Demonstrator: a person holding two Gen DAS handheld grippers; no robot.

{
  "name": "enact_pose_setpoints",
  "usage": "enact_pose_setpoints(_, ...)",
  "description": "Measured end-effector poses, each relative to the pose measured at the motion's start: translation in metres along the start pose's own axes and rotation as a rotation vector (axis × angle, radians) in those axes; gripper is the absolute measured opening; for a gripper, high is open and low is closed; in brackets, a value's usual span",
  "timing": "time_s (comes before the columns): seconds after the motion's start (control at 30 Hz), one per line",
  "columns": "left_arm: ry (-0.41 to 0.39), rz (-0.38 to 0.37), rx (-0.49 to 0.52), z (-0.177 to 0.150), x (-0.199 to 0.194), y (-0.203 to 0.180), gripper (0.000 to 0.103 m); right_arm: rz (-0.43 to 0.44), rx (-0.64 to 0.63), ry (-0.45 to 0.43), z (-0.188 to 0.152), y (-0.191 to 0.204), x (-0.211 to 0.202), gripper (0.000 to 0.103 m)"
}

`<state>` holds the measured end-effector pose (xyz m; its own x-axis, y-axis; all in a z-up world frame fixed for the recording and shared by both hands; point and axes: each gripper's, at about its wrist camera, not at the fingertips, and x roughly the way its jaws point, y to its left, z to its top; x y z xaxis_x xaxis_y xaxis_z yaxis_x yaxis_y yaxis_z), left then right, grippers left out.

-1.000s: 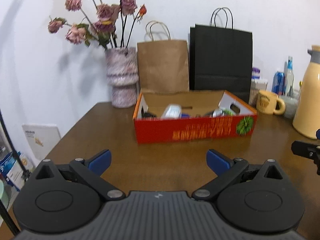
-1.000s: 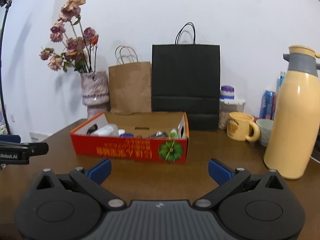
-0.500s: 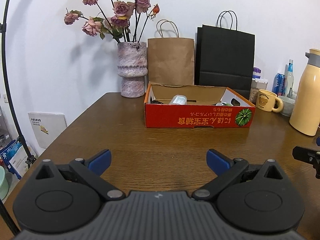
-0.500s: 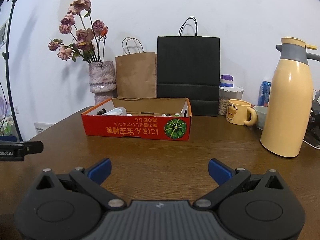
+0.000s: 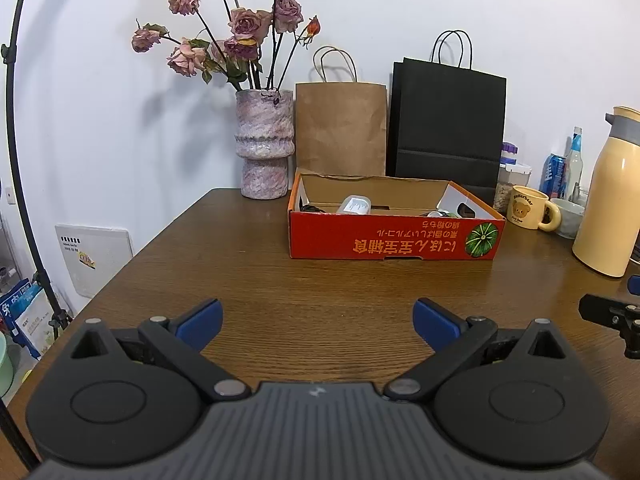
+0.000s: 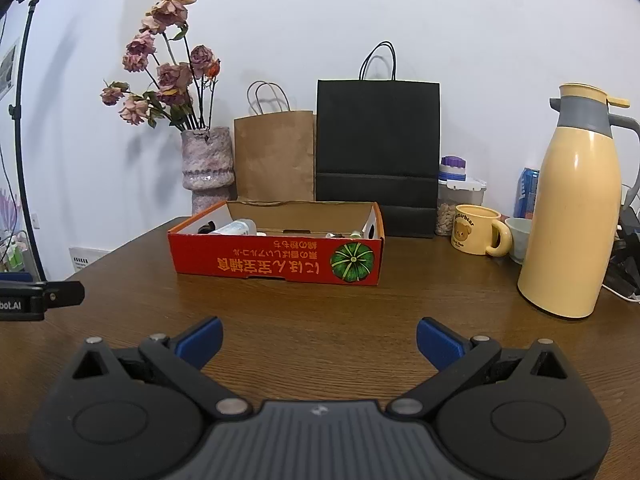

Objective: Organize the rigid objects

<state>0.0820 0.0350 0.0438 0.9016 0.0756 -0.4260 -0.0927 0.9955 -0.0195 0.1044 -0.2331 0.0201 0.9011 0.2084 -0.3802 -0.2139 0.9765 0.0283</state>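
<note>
You're facing a brown wooden table [image 5: 320, 288]. On its far half, in front of a black paper bag [image 6: 378, 160] and a brown paper bag [image 5: 341, 130], sits the shallow red cardboard box with orange lettering and a green pumpkin print [image 5: 394, 236], open-topped. Inside it near the left end lies a pale plastic bottle on its side [image 5: 355, 205], with a small dark item [image 5: 310, 209] beside it; small bits cluster at the right end, too small to tell. Right of the box: a tall cream thermos jug with grey collar [image 6: 576, 220], then a yellow bear mug [image 6: 478, 230]. Left of it: a mottled pink vase of dried roses [image 5: 264, 142]. Your left gripper [image 5: 318, 320] and right gripper [image 6: 318, 338] both hover low over bare table, blue pads spread wide, gripping nothing.
</note>
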Motion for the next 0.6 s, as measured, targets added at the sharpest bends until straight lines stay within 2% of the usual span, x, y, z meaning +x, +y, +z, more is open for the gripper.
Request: enact_pose_setpoints(0.6, 0.002, -0.004, 0.001, -0.001, -0.0011, -0.0035, 0.103, 0.002, -0.004, -0.002, 0.0001, 0.0005, -0.0012, 0.103)
